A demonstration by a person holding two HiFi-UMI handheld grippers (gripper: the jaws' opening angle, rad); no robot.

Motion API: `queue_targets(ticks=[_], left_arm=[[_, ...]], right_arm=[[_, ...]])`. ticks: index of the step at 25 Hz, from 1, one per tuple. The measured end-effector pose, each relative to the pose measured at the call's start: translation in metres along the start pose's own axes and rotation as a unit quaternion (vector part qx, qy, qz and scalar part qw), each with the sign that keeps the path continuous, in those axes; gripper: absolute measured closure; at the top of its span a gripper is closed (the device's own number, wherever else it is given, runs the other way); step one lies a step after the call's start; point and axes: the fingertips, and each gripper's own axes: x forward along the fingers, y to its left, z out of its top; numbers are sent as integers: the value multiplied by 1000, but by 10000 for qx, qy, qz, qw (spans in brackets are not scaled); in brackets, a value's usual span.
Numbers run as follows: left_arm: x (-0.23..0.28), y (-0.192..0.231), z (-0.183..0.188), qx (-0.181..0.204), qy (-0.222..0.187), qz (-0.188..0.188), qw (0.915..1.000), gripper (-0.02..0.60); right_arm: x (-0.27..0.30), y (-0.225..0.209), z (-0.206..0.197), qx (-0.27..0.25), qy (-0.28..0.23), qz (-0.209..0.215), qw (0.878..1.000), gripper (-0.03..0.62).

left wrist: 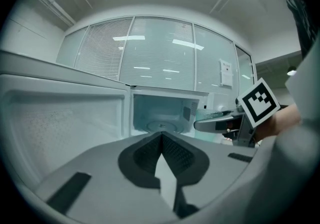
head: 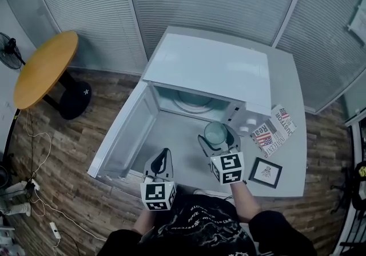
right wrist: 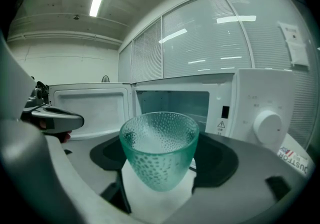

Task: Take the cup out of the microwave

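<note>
A green dimpled glass cup (head: 216, 133) (right wrist: 159, 143) stands upright between the pads of my right gripper (head: 217, 137) (right wrist: 160, 160), which is shut on it just in front of the open white microwave (head: 209, 69). The microwave's door (head: 123, 132) hangs wide open to the left, and its cavity (left wrist: 162, 113) holds only the glass turntable. Left of the cup, my left gripper (head: 164, 154) (left wrist: 161, 136) hovers in front of the opening, its fingertips together with nothing between them. The right gripper (left wrist: 220, 123) also shows from the side in the left gripper view.
The microwave stands on a grey table (head: 286, 78). Right of it lie a folded newspaper (head: 274, 130) and a small black-framed picture (head: 266, 172). A round wooden table (head: 46, 66), a fan (head: 8, 49) and floor cables are at the left.
</note>
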Motion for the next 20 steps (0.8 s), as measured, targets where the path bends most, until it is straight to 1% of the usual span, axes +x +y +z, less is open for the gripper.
queue_targets(ticks=[5,10,15,20], left_arm=[[0,-12,0,23,-40,-5,10000,575],[0,-29,2,106,-60,-100,9999,575],[-1,-41,5,173,-107,-158,9997,575],[-3,-55,7,239,-147,-245,9993,575]], right_arm=[[-19,-6,-6,18,-27,-50,10000,206],[-39,-10,-10,56,-79,-74,9999,206],[-55,-11,-14,-43,-128,-108,9999,206],[-69,-17,-18,91,-173,-172,9997,206]])
